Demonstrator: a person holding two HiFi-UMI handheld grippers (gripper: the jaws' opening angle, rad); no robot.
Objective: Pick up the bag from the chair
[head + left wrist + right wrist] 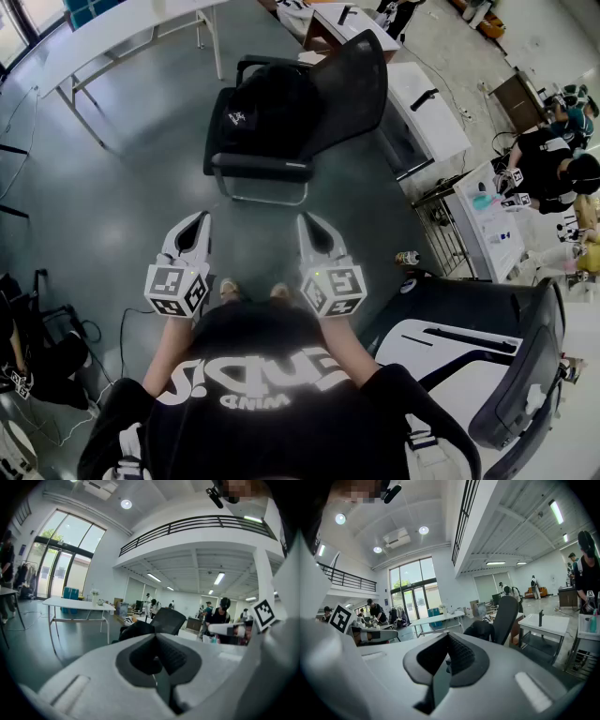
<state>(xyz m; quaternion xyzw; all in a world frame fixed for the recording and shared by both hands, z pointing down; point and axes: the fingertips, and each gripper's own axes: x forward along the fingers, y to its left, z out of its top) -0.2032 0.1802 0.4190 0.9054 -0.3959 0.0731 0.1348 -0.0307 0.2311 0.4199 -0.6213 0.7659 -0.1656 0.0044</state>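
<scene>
Both tongs are pressed together, pinching nothing. The left gripper [198, 222] and the right gripper [308, 225] are held side by side above the grey floor [122, 202]. The black bag [264, 114] lies on the seat of the black chair [354, 77] at 12 o'clock from them, well apart from both.

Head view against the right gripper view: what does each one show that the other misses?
Only the head view looks down on the person's black shirt, their shoes and the white logo on top of the bag. Only the right gripper view shows the ceiling lamps, the tall windows and, close up, the right gripper with its jaws shut on nothing. Both show the black bag lying on the chair, and the long white table beyond it.
</scene>
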